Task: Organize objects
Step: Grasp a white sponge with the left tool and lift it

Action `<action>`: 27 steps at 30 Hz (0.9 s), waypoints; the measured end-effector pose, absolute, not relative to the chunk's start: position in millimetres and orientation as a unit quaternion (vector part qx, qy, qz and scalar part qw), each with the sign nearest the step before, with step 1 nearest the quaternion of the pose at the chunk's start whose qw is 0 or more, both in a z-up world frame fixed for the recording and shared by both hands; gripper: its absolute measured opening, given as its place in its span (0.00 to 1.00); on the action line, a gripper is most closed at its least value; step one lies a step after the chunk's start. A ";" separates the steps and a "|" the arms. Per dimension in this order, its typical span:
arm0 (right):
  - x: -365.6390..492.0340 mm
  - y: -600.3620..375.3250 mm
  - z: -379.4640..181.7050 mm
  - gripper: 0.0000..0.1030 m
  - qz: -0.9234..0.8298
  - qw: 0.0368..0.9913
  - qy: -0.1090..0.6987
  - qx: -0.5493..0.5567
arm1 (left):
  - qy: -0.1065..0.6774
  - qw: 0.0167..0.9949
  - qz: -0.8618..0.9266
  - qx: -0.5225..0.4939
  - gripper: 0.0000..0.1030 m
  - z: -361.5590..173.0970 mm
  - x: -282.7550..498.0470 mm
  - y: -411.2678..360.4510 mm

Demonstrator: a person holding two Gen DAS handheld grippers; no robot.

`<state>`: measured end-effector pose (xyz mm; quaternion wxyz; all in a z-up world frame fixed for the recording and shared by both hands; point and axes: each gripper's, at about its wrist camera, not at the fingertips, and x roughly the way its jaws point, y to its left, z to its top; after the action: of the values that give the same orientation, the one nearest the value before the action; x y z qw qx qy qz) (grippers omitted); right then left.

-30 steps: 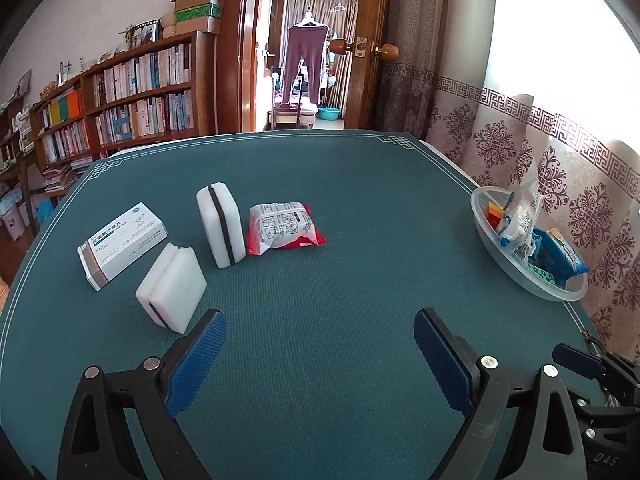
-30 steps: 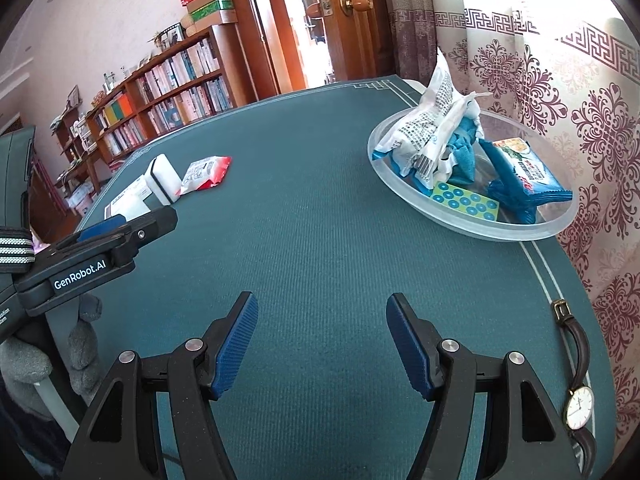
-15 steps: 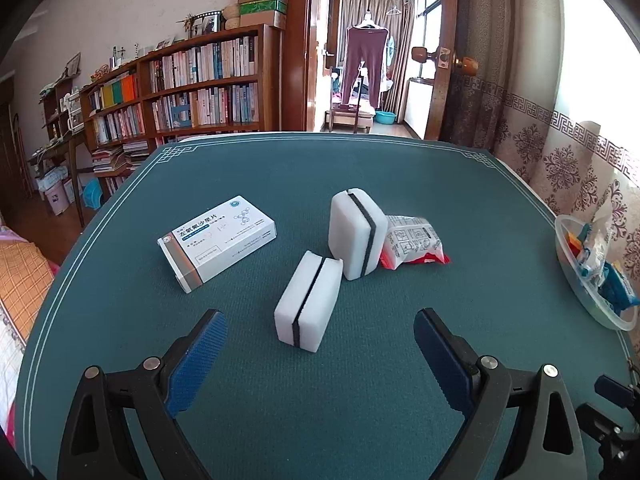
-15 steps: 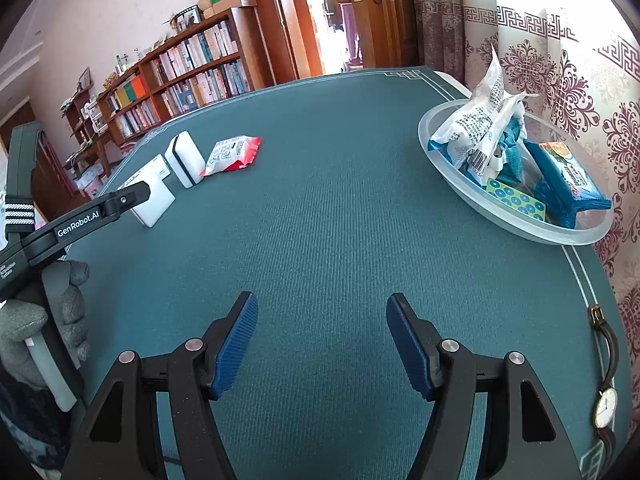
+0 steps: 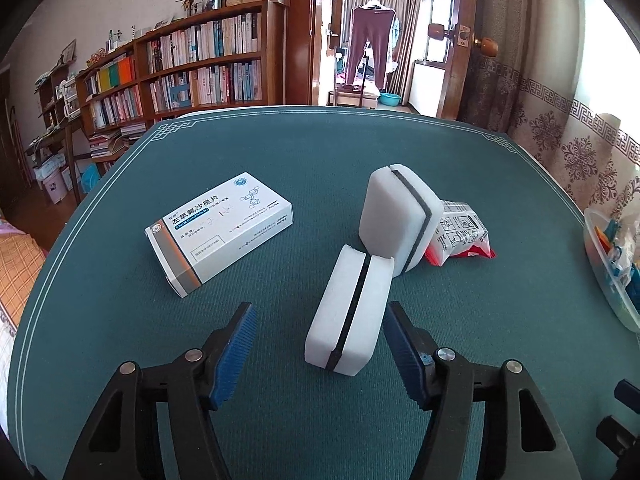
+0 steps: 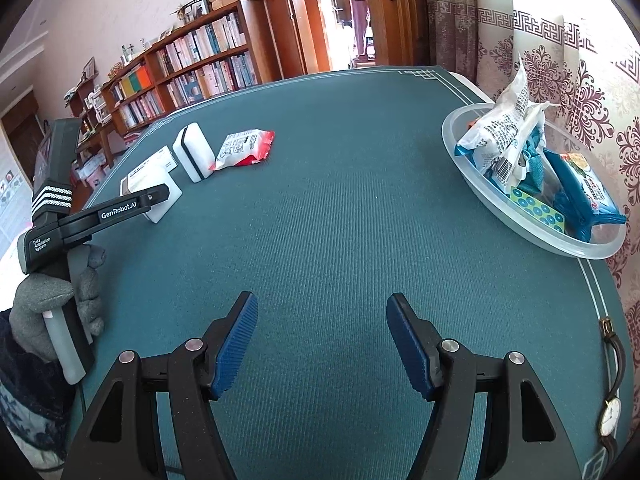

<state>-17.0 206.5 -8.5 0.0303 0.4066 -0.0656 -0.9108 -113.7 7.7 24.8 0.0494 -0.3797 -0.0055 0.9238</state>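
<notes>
Green table [image 5: 120,320], two sponges [image 5: 352,312], one box [image 5: 220,228], one packet [image 5: 460,236], one bowl [image 6: 520,220].

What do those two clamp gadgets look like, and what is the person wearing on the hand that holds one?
Both the left gripper and the right gripper are black plastic frames with silver rivets, and their jaws carry ribbed blue pads. Seen side-on, the left one bears white "GenRobot.AI" lettering, a "Data Acquisition System" label and white stripes. The left hand wears a grey knitted glove above a dark patterned sleeve.
</notes>
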 end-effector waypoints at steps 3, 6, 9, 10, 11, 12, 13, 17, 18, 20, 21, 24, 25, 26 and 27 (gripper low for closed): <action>-22.8 200.8 -9.8 0.66 -0.909 0.034 -0.063 0.410 | -0.011 0.061 0.923 -0.381 0.51 24.5 -114.2 6.9; -29.1 194.6 -9.7 0.66 -0.908 0.040 -0.060 0.413 | -0.022 0.070 0.923 -0.377 0.45 25.5 -113.0 4.2; -36.4 187.2 -7.2 0.66 -0.909 0.044 -0.053 0.410 | -0.030 0.079 0.924 -0.372 0.36 26.9 -110.7 3.7; -38.9 184.8 -6.2 0.66 -0.910 0.045 -0.051 0.409 | -0.031 0.080 0.925 -0.371 0.35 27.4 -109.8 3.9; -41.9 182.3 -5.2 0.66 -0.911 0.047 -0.049 0.408 | -0.032 0.079 0.925 -0.370 0.34 27.6 -109.1 3.9; -44.4 180.3 -4.0 0.66 -0.911 0.048 -0.047 0.406 | -0.035 0.079 0.926 -0.368 0.34 27.9 -108.1 3.3; -47.6 178.3 -2.7 0.66 -0.912 0.048 -0.047 0.405 | -0.038 0.079 0.926 -0.367 0.34 28.4 -107.1 2.3; -63.4 173.0 1.4 0.66 -0.914 0.051 -0.047 0.400 | -0.053 0.079 0.929 -0.358 0.33 30.4 -102.7 -4.0; -68.1 171.7 2.4 0.66 -0.914 0.051 -0.047 0.400 | -0.055 0.079 0.929 -0.356 0.33 31.0 -101.4 -4.9; -78.0 169.1 4.4 0.66 -0.914 0.054 -0.048 0.400 | -0.060 0.079 0.930 -0.353 0.34 32.0 -99.8 -5.5; -83.4 167.4 5.0 0.66 -0.913 0.055 -0.048 0.401 | -0.061 0.079 0.931 -0.352 0.33 32.5 -99.6 -5.6; -100.6 159.8 7.3 0.66 -0.913 0.059 -0.043 0.401 | -0.063 0.077 0.932 -0.349 0.34 33.6 -98.4 -4.5; -107.3 156.7 7.5 0.66 -0.913 0.060 -0.040 0.401 | -0.063 0.077 0.932 -0.348 0.34 34.0 -98.3 -4.3; -113.7 154.2 7.8 0.66 -0.913 0.061 -0.038 0.401 | -0.063 0.076 0.933 -0.347 0.34 34.0 -97.9 -3.9; -120.2 151.9 8.0 0.66 -0.913 0.062 -0.038 0.401 | -0.062 0.076 0.933 -0.346 0.34 33.8 -97.5 -3.8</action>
<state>-120.2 151.9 8.0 0.0621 0.4014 -0.0384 -0.9130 -97.5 -3.8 33.8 0.0756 -0.3458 -0.0623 0.9332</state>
